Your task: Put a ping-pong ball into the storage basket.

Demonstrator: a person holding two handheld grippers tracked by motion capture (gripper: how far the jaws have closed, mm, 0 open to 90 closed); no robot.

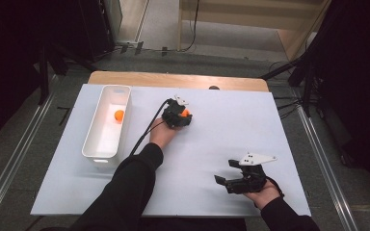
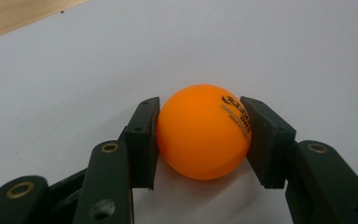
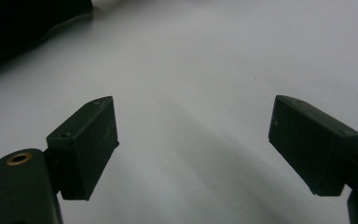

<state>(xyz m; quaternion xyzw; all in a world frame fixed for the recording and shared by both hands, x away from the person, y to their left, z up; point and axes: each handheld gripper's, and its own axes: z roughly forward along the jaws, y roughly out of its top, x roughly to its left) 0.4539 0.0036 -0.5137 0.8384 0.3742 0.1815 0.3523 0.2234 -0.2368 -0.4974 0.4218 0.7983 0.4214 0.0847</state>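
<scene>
An orange table-tennis ball [image 2: 203, 130] with black print sits between the two black jaws of my left gripper [image 2: 200, 135], both pads pressed against its sides. From above, that ball [image 1: 185, 113] shows at the tip of the left gripper [image 1: 177, 114] near the middle of the white table sheet. A second orange ball [image 1: 119, 115] lies inside the white rectangular bin [image 1: 95, 144] at the left. My right gripper [image 1: 226, 172] rests near the front right of the table, jaws wide apart and nothing between them; in its own view the right gripper [image 3: 193, 140] stands over bare white surface.
The white sheet [image 1: 231, 130] covers a wooden table whose far edge [image 1: 173, 79] shows beyond it. A black cable [image 1: 147, 129] trails from the left gripper toward the person's sleeve. Dark stands and cables surround the table on the floor.
</scene>
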